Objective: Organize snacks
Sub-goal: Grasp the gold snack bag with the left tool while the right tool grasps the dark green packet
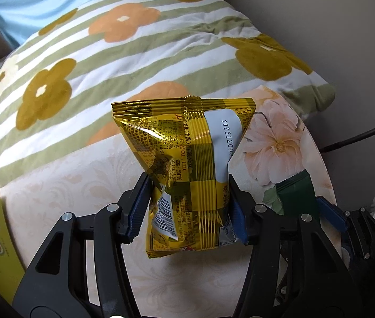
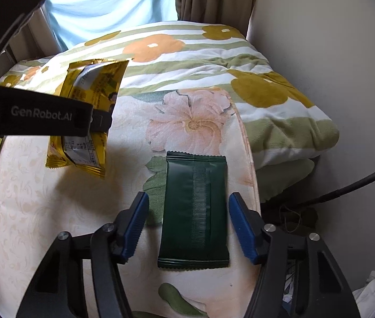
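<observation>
Gold snack bag (image 1: 187,175) is clamped in the left gripper (image 1: 187,206), frame centre; the right gripper (image 2: 188,228), spread wide, straddles the green packet (image 2: 195,212) on the bed (image 2: 54,212) and should close squarely across its long edges.

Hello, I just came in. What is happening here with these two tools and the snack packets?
A person is sorting snacks with a gripper in each hand. The left gripper is shut on a gold snack bag and holds it up above the floral mattress. The right gripper is open, its fingers on either side of a dark green packet that lies flat on the mattress, not yet gripped.
</observation>
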A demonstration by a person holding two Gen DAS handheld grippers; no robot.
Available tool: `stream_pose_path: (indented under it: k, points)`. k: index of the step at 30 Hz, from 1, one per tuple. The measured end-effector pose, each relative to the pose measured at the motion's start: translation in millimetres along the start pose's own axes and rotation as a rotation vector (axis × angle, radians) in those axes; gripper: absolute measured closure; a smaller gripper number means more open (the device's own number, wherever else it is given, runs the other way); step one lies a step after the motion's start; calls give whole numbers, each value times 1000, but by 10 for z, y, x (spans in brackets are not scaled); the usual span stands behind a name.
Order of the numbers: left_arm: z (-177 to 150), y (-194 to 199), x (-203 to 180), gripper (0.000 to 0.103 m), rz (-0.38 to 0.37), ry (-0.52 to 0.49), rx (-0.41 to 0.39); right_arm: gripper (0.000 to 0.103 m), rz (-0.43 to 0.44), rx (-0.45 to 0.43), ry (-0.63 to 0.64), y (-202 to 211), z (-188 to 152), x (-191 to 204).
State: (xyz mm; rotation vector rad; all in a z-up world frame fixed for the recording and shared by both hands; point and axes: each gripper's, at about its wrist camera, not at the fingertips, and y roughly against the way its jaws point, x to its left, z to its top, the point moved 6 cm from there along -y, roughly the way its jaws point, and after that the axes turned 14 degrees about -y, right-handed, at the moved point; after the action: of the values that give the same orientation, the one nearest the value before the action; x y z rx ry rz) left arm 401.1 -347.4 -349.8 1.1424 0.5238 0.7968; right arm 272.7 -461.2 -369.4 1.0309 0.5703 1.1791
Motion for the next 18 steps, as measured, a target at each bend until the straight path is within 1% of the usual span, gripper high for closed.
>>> stream_pose_path:
  k: [5,6,7,9,14,18]
  points:
    - [-22,44,11,52,7,5,-7,50,11,3,-10,-29,-2,-19]
    - [-29,53,19,52,8,7,-7,53,3,-2,-2,-30,-5,-17]
    - [-33,60,23,52,8,9,-8,57,-3,-7,6,-32,-4,-17]
    - [-44,88,40,52,10,15,-12,62,2,-8,9,-30,6,-24]
    - [-64,225,88,52,21,28,-30,63,1,-11,18,-12,16,-23]
    - [-76,414,148,52,34,43,-55,63,27,-47,32,185,98,53]
